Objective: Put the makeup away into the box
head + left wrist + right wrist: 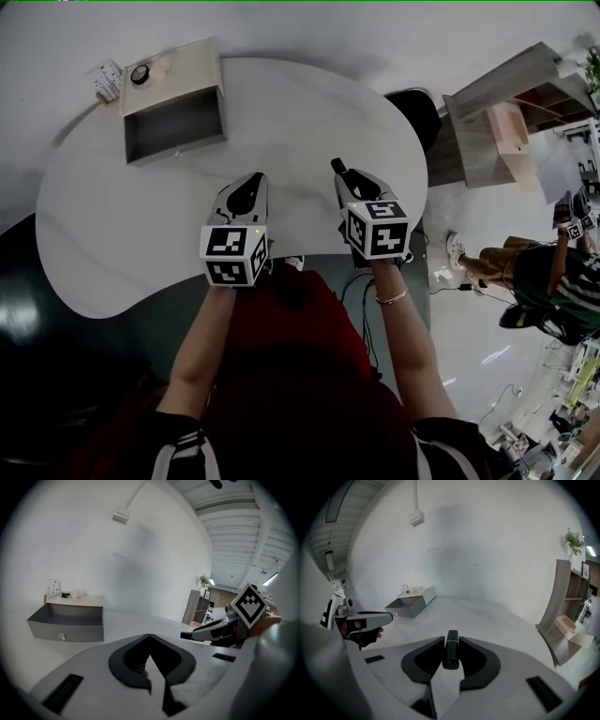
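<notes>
A grey box (175, 137) with its drawer pulled open stands at the table's far left (65, 623) (406, 605); small items rest on its top, among them a black round one (140, 74). My right gripper (340, 169) (451, 641) hovers over the near middle of the white table (300, 103), shut on a slim black makeup tube (451, 652) that stands upright between the jaws. Beside it, my left gripper (253, 180) (149, 636) has its jaws meeting at the tips, with nothing held. Both point toward the far side, well short of the box.
A wooden shelf unit (506, 103) and a dark stool (418, 111) stand past the table's right edge. A person (548, 281) is on the floor area at the right. A wall outlet (107, 80) sits behind the box.
</notes>
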A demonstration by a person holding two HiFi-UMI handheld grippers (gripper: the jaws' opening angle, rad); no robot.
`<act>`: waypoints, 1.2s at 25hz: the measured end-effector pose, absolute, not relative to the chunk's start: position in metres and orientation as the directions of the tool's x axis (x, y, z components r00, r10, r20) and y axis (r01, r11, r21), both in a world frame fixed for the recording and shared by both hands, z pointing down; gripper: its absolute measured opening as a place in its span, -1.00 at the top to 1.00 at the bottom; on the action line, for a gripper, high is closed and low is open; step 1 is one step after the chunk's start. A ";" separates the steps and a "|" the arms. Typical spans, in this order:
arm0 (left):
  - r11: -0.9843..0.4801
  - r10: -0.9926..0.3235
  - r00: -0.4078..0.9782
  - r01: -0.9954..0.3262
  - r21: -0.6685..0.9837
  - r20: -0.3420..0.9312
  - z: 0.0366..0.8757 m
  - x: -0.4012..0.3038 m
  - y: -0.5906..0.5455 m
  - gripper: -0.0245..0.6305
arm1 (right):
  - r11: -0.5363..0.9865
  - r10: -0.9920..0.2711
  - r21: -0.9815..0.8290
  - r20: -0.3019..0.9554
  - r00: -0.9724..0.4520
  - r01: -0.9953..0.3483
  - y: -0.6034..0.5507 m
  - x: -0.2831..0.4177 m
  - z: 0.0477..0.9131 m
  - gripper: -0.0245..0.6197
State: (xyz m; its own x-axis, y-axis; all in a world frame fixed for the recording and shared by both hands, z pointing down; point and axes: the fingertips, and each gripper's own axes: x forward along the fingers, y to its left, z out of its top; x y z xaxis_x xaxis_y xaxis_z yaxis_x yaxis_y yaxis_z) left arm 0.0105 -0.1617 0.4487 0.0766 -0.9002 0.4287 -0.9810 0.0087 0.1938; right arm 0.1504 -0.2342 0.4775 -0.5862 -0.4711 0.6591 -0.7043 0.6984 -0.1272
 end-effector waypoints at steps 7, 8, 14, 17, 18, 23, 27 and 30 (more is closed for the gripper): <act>0.101 -0.910 -0.029 -0.983 0.153 0.414 0.433 -0.005 -0.156 0.86 | 0.763 -0.432 -0.185 0.567 -0.702 -0.619 -0.245 0.118 0.446 0.60; 0.118 -0.910 -0.048 -0.982 0.147 0.412 0.430 -0.008 -0.154 0.86 | 0.776 -0.421 -0.190 0.554 -0.718 -0.601 -0.246 0.112 0.440 0.60; 0.220 -0.903 -0.158 -0.969 0.115 0.401 0.416 -0.032 -0.138 0.86 | 0.853 -0.346 -0.189 0.490 -0.800 -0.486 -0.242 0.070 0.411 0.60; 0.271 -0.894 -0.213 -0.958 0.098 0.395 0.410 -0.046 -0.129 0.86 | 0.884 -0.301 -0.194 0.462 -0.834 -0.426 -0.235 0.047 0.401 0.60; 0.287 -0.891 -0.230 -0.953 0.095 0.391 0.408 -0.050 -0.126 0.86 | 0.894 -0.286 -0.191 0.456 -0.843 -0.406 -0.232 0.040 0.399 0.60; 0.349 -0.875 -0.292 -0.933 0.086 0.386 0.405 -0.062 -0.112 0.86 | 0.929 -0.221 -0.180 0.432 -0.874 -0.324 -0.220 0.013 0.390 0.60; 0.387 -0.862 -0.328 -0.919 0.082 0.386 0.405 -0.072 -0.102 0.86 | 0.944 -0.185 -0.177 0.414 -0.891 -0.278 -0.214 -0.007 0.384 0.60; 0.407 -0.856 -0.349 -0.910 0.081 0.382 0.405 -0.084 -0.096 0.86 | 0.954 -0.171 -0.161 0.407 -0.898 -0.254 -0.210 -0.024 0.382 0.60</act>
